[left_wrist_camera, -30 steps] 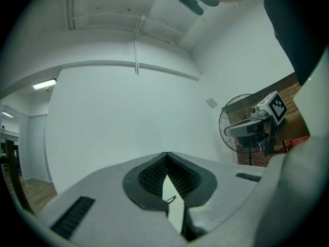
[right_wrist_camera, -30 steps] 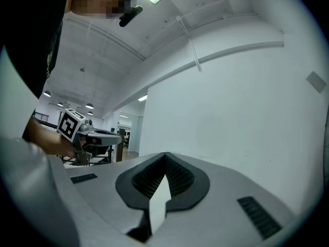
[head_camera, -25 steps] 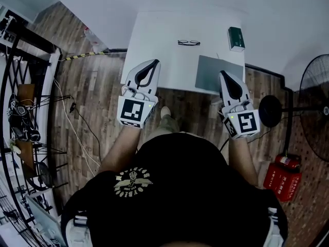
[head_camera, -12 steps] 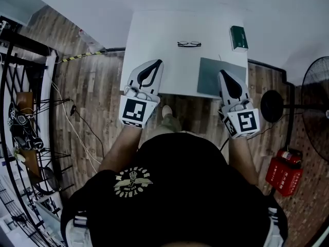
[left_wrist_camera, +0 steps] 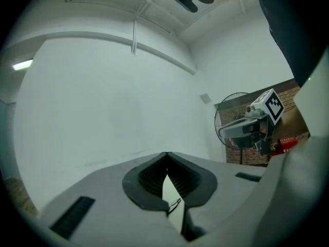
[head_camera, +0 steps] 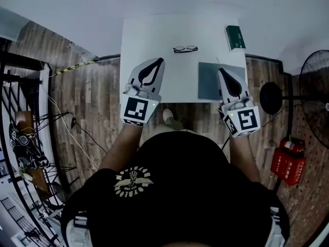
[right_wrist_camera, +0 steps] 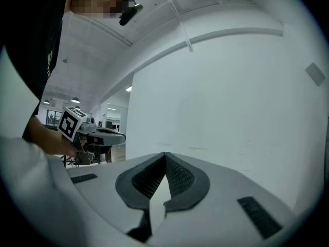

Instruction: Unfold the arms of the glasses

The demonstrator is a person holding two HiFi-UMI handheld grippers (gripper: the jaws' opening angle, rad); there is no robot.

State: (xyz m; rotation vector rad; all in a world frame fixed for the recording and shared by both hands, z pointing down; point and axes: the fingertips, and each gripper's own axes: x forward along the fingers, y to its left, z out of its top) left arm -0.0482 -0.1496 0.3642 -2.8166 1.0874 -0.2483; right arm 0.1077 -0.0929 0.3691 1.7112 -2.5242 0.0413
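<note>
Both forearms reach forward, side by side and well apart. The left gripper and right gripper point roughly level over the bench's near edge, each with jaws together and nothing between them.

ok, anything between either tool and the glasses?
Nothing visible. Only bare table lies between the left tool and the glasses. The right tool is above the flat grey mat. The green box sits off to the side, clear of both paths.
</note>
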